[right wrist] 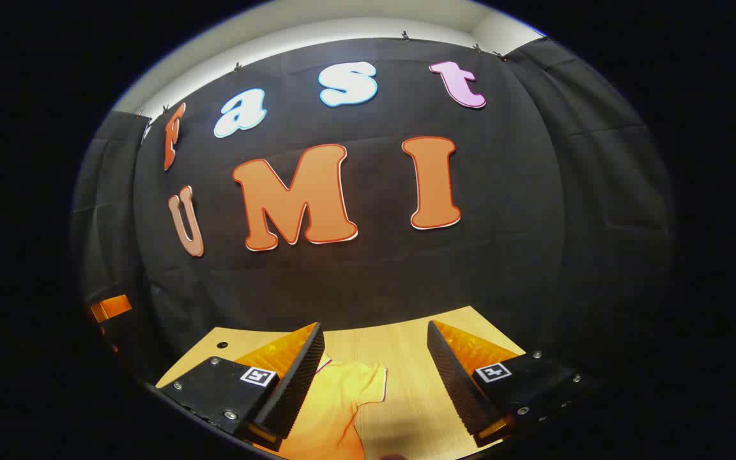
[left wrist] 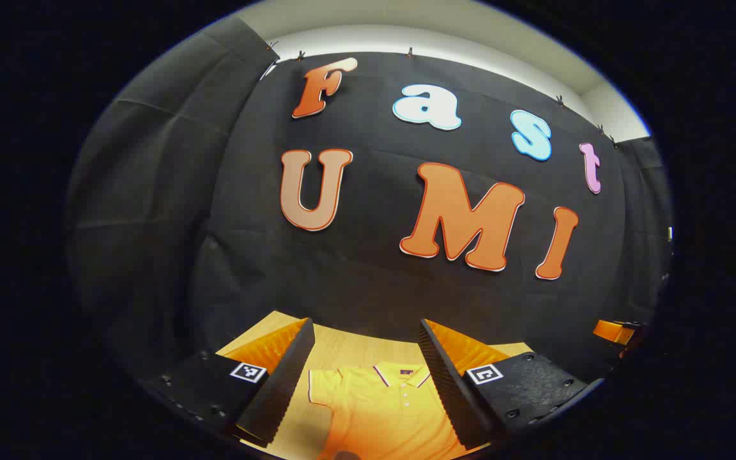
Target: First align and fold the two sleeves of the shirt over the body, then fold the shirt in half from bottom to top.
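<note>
A yellow polo shirt point(left wrist: 387, 409) lies flat on the wooden table point(left wrist: 355, 351), collar toward the far wall. In the left gripper view my left gripper point(left wrist: 365, 383) hangs open above the collar and chest, its fingers wide apart, with one sleeve point(left wrist: 320, 386) below the left finger. In the right gripper view my right gripper point(right wrist: 374, 377) is open above the shirt's other sleeve point(right wrist: 358, 380), which spreads out sideways on the table. Neither gripper touches the cloth.
The table point(right wrist: 406, 345) ends at the black cloth wall just behind the shirt. Bare wood lies to the right of the sleeve in the right gripper view. The other gripper's edge point(left wrist: 614, 332) shows far right in the left gripper view.
</note>
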### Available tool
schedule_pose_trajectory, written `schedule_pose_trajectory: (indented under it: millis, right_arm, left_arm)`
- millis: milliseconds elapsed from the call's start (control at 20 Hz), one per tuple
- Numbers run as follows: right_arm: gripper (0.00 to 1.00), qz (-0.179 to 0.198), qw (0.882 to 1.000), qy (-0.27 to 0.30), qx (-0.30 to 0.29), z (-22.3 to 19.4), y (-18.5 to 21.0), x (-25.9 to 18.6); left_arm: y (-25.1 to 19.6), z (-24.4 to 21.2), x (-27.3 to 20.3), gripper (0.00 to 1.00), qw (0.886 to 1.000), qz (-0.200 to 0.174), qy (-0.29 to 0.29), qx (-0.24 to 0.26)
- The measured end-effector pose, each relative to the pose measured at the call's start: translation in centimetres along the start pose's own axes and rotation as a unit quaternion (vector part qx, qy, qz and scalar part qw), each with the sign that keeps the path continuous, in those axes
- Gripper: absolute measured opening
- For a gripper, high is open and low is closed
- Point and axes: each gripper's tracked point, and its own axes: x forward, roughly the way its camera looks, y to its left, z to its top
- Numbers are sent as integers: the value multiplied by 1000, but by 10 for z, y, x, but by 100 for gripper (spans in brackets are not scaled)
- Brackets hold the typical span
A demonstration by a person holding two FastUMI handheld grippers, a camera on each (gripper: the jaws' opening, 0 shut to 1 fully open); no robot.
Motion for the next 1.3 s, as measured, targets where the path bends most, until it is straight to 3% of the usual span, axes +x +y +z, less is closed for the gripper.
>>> schedule_pose_trajectory:
  millis: [250,600,1000,1300]
  right_arm:
    - [98,-22,999,44,-4,-28,9,9]
    - [98,4,999,50,-22,-23,33,19]
    - [97,2,995,92,-41,-43,34,29]
    - [98,9,986,150,-74,-57,41,55]
  left_arm:
    - [19,2,22,98,1000,-5,-2,14]
    - [36,-2,21,98,1000,5,2,11]
    - [40,-8,24,95,1000,13,9,9]
    - [42,-15,27,98,1000,19,18,6]
